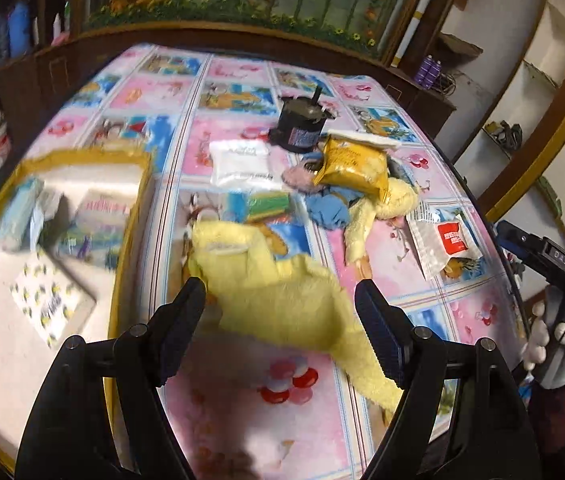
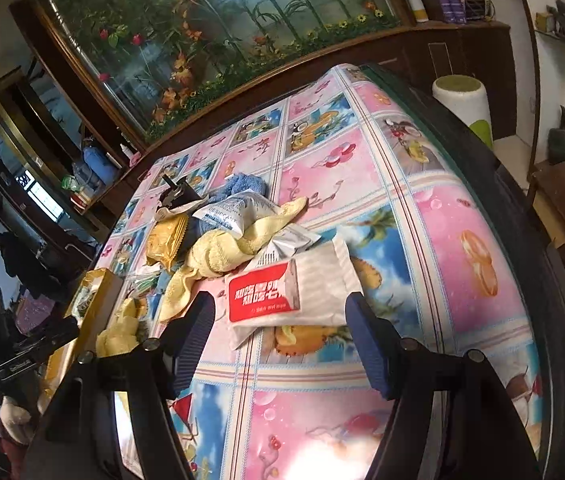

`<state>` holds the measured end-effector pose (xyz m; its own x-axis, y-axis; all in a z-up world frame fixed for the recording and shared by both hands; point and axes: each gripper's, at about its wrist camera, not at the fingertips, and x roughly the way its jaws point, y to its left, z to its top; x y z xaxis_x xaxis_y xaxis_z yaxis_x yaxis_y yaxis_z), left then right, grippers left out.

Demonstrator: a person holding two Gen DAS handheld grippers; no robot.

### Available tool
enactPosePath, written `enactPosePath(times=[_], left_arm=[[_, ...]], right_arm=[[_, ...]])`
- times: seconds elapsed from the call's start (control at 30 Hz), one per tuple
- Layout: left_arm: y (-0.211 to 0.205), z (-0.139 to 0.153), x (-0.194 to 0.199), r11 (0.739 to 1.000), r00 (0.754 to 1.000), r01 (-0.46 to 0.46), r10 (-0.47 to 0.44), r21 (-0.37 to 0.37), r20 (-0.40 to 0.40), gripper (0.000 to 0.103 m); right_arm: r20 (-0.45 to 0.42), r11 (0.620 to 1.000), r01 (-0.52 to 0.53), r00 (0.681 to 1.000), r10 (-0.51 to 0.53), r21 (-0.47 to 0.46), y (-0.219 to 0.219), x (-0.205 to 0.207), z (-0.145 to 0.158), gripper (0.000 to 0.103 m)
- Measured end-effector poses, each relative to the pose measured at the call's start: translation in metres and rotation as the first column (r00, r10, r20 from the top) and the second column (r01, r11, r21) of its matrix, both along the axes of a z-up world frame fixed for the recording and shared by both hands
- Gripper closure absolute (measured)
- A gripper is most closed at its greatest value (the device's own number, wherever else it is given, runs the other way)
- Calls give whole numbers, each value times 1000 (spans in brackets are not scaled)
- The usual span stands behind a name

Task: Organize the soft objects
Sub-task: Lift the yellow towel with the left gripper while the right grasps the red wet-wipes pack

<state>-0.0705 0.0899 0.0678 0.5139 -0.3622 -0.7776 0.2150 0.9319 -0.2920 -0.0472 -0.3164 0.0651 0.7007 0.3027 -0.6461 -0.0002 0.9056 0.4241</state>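
My left gripper point(image 1: 280, 296) hangs open over a fluffy yellow cloth point(image 1: 278, 288) that lies on the patterned tablecloth, spread between the fingers; the pads do not visibly press it. My right gripper point(image 2: 280, 308) is open too, and a red-and-white wipes pack point(image 2: 282, 296) lies flat on the table between and just beyond its fingertips. A heap behind holds a second yellow towel point(image 2: 226, 248), a blue cloth point(image 1: 328, 210), a pink fluffy piece point(image 1: 296, 178) and a yellow snack packet point(image 1: 350, 164).
A gold-rimmed open box point(image 1: 82, 156) with several packets inside stands left of the cloth. A black motor point(image 1: 302, 126), a white packet point(image 1: 240, 162), a green sponge point(image 1: 268, 202) and a desiccant pouch point(image 2: 234, 210) lie about the heap. A gloved hand point(image 1: 550, 356) is at the table's right edge.
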Motion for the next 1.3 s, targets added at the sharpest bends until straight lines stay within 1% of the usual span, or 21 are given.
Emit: enactPosePath(times=[0.1,0.2,0.27,0.33,0.37,0.43,0.47,0.5,0.57,0.6,0.67,0.7,0.73,0.8,0.87,0.97,1.0,1.07,1.1,1.23,1.3], left_arm=[[17,-22,-9,993,994,-38,26,-109,-105,25],[13,-22,-20,993,996,-35,25,-109,-91,25],[10,-23,-20,989,993,-25,8,-143,-118,25],[7,-26,-17,984,989,-21,-5,-175,-147,25],[4,-25,-14,985,989,-20,-6,-172,-147,25],[1,-23,-12,985,990,-22,-2,-170,-143,25],[0,-22,-11,984,990,-23,-3,-177,-142,25],[-1,-22,-10,983,990,-24,-2,-181,-142,25],[-3,-23,-8,982,989,-37,9,-187,-150,25],[-3,-24,-7,979,987,-44,12,-197,-159,25],[-3,-26,-7,972,984,-55,14,-230,-177,25],[-2,-27,-8,966,982,-66,19,-249,-188,25],[-1,-26,-8,962,980,-77,26,-262,-195,25],[-2,-27,-7,956,977,-103,45,-276,-206,25],[-9,-29,-1,962,977,-109,58,-249,-204,25],[-24,-39,16,980,972,-127,93,-151,-217,25],[-30,-44,22,984,968,-128,97,-124,-230,25],[-42,-43,29,992,979,-113,102,-50,-176,24],[-49,-44,32,995,981,-101,97,-14,-170,23],[-69,-48,33,992,991,-64,77,113,-112,21],[-72,-49,32,988,994,-53,66,142,-87,21]], right_arm=[[9,998,13,1000,-13,-63,0,27,2,35],[-48,998,-1,999,-2,-62,-3,56,-11,35],[-122,999,-36,992,33,-16,-1,63,-24,34],[-173,992,-109,978,119,69,9,54,-34,34],[-187,981,-152,967,172,116,16,46,-36,34],[-211,943,-261,929,303,207,33,28,-41,35],[-211,931,-297,917,340,210,40,20,-40,35],[-199,935,-317,917,346,162,46,13,-35,35],[-149,945,-324,938,313,-51,58,4,-18,35],[-117,936,-315,947,299,-159,65,3,-11,34],[-67,899,-303,952,298,-317,80,5,-3,34],[-46,869,-310,947,318,-386,89,8,-1,33],[-40,830,-325,938,345,-453,99,12,-2,30],[-66,768,-358,921,384,-531,112,24,-11,29],[-109,731,-413,898,427,-544,122,33,-21,29],[-133,704,-434,887,441,-561,129,43,-29,29],[-135,708,-434,889,438,-557,128,45,-29,29],[-136,727,-433,892,431,-534,127,49,-30,29],[-136,734,-431,894,427,-524,126,50,-31,29],[-131,750,-416,902,411,-514,129,51,-31,30],[-125,755,-407,907,403,-515,132,50,-31,32]])
